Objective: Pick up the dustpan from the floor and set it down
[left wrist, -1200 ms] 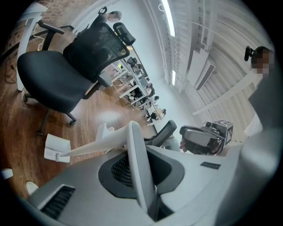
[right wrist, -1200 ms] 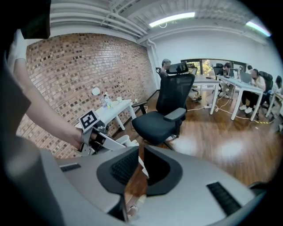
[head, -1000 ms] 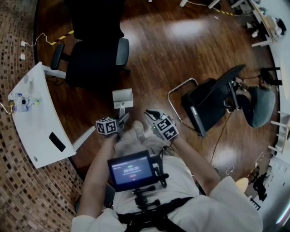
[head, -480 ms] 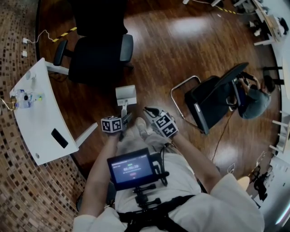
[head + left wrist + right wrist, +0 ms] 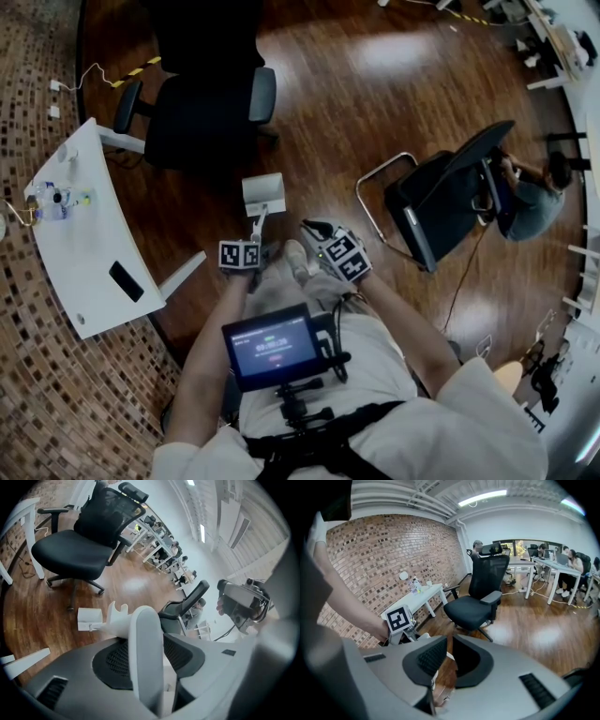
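The dustpan (image 5: 263, 193) is white and sits with its pan end on the wooden floor (image 5: 375, 103), just ahead of my shoes (image 5: 293, 258) and on the near side of the black office chair (image 5: 202, 117). Its handle (image 5: 146, 677) slants back toward me and stands between the pads of my left tongs (image 5: 146, 641). Those tongs have just been opening. They are spread now, with a gap showing beside the handle on one side, so they are not pinching it. My right tongs (image 5: 449, 641) hang just to the right of the left ones, also spread, with only floor and a bit of white showing in the gap between the pads. Each tool carries a marker cube (image 5: 345, 260) printed with black-and-white squares, which have no letters on them. The screen (image 5: 270, 349) strapped to my chest glows with a row of figures and a green bar, but the writing is too small and blurred to read. To my left stands a white bench (image 5: 80, 253) with a clear bottle (image 5: 52, 202) near its far end and a dark phone (image 5: 127, 281) nearer me. The bottle's label cannot be read. To my right a second chair (image 5: 441, 202) lies tipped over on the floor, and a person (image 5: 534, 202) is close behind it. A strip of yellow-and-black tape (image 5: 141, 67) lies on the floor beyond the bench.
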The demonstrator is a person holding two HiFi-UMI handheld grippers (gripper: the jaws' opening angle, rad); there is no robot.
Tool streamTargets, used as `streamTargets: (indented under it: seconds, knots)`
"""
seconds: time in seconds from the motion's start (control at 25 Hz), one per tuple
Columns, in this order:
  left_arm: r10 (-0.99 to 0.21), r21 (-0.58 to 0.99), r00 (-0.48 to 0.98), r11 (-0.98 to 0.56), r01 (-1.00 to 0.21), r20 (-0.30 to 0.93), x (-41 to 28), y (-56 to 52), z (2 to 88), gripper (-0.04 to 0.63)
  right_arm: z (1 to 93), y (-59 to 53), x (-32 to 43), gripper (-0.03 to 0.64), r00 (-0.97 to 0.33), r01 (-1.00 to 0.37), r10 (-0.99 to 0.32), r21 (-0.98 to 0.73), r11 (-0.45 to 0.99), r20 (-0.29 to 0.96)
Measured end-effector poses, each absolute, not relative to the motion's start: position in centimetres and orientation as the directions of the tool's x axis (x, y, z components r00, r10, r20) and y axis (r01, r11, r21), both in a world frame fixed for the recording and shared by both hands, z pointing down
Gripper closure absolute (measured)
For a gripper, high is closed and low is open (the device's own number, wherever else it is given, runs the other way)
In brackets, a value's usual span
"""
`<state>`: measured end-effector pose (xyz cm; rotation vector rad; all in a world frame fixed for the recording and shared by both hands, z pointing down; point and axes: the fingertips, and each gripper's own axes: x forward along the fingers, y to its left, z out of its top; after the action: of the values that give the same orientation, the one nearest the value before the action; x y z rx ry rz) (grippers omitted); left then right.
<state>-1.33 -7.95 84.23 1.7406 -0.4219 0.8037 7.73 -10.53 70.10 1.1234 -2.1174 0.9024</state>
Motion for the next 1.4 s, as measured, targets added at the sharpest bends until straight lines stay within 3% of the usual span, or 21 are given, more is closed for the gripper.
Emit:
streamTargets:
  seconds: [0.28, 0.52, 1.4]
  knots:
    - [0.168, 0.621, 0.600, -0.288, -0.729, 0.782, -3.5, -4.7, 86.0, 0.322, 69.8, -8.9, 7.7, 0.566, -0.494, -0.854, -0.482, -0.299, 0.427, 0.724]
    - [0.190, 0.599, 0.568, -0.269, -0.754, 0.801, -4.3, -2.1, 86.7, 0.319, 69.4, -7.1, 8.0, 0.568, -0.502, -0.847, -0.484, -0.296, 0.441, 0.717]
    - [0.064, 0.547, 0.551, -0.265, -0.794, 0.832, -6.9, 0.3, 85.3, 0.319, 69.5, -2.1, 8.5, 0.568, -0.521, -0.833, -0.475, -0.303, 0.463, 0.709]
